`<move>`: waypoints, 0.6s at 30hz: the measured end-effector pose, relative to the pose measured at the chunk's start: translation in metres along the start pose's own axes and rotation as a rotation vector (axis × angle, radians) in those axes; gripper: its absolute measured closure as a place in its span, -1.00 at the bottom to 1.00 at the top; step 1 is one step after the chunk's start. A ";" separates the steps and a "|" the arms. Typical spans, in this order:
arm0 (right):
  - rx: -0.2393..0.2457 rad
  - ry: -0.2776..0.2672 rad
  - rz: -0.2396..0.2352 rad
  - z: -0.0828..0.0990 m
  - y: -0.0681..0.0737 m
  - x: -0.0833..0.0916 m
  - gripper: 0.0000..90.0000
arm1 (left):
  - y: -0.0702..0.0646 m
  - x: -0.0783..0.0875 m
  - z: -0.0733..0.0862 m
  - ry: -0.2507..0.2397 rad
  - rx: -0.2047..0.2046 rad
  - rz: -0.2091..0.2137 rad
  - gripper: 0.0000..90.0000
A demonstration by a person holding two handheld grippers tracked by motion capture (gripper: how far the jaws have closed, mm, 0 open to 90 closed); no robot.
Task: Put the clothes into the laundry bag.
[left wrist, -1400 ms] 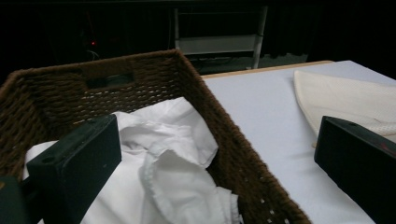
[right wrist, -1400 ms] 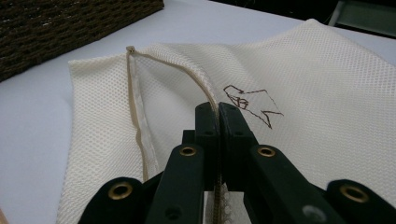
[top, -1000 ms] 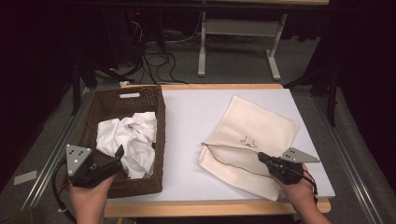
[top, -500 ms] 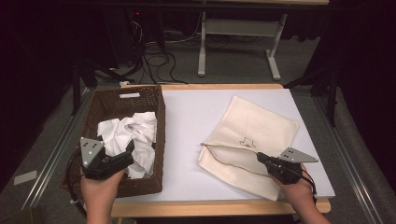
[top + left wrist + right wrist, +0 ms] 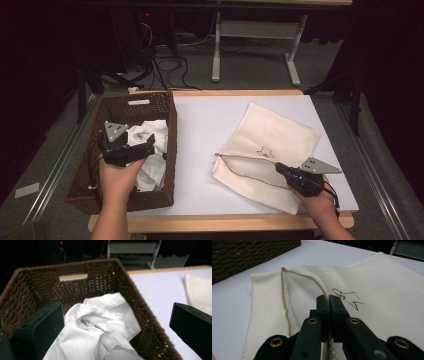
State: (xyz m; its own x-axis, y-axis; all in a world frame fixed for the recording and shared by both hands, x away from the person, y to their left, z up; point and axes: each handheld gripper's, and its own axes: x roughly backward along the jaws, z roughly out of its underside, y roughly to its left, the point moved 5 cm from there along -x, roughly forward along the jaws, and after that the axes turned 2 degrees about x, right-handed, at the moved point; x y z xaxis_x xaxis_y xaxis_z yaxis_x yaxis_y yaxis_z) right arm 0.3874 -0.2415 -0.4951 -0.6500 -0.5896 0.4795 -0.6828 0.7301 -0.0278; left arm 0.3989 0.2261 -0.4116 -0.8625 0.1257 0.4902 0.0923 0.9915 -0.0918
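left gripper (image 5: pixel 145 148) moved over basket (image 5: pixel 90 172); right gripper (image 5: pixel 282 170) keeps pinching mesh bag (image 5: pixel 272 135).

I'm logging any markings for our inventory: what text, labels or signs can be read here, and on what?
No readable words or numbers.
Mesh bag: a dark hand-drawn squiggle, not legible as text.
Basket: no label seen.

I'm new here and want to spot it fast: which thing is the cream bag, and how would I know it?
On the white table, look right of the brown basket. The bag lies flat there, cream mesh with a small dark doodle, its open edge pinched by the right hand-held gripper. The cloth in the basket is crumpled and pure white.
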 end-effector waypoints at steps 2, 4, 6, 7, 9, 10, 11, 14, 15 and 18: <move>-0.001 -0.002 0.000 0.000 0.000 0.000 0.95 | 0.004 -0.007 0.001 0.061 0.025 0.000 -0.99; -0.005 0.001 0.000 -0.001 0.000 0.000 0.95 | 0.006 -0.013 0.003 0.095 0.024 -0.003 -0.99; -0.007 -0.001 -0.002 -0.001 -0.001 0.000 0.95 | 0.009 -0.021 0.006 0.159 0.026 0.006 -0.99; -0.004 0.000 -0.002 -0.001 -0.001 0.000 0.95 | 0.012 -0.026 0.008 0.200 0.027 0.008 -0.99; 0.001 0.000 -0.004 -0.001 0.000 0.000 0.95 | 0.018 -0.037 0.014 0.283 0.038 0.005 -0.99; 0.003 -0.002 -0.005 -0.001 0.000 0.000 0.95 | 0.022 -0.042 0.018 0.322 0.056 0.008 -0.99; 0.004 -0.003 -0.004 -0.001 -0.001 0.000 0.95 | 0.026 -0.046 0.021 0.350 0.065 0.000 -0.99; -0.003 -0.006 -0.003 -0.002 -0.003 0.000 0.95 | 0.036 -0.058 0.032 0.458 0.067 -0.034 -0.99; -0.006 -0.003 -0.004 -0.002 -0.003 0.000 0.95 | 0.039 -0.062 0.035 0.483 0.083 -0.028 -0.99; 0.002 0.000 -0.005 -0.002 -0.002 -0.001 0.95 | 0.043 -0.072 0.045 0.556 0.095 -0.032 -0.99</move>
State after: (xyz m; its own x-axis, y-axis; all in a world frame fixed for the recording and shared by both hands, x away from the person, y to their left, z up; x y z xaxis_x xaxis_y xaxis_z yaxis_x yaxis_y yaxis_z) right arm 0.3902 -0.2420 -0.4939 -0.6467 -0.5933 0.4793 -0.6865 0.7267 -0.0267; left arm 0.4426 0.2579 -0.4897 -0.4697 0.1205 0.8745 0.0032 0.9909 -0.1348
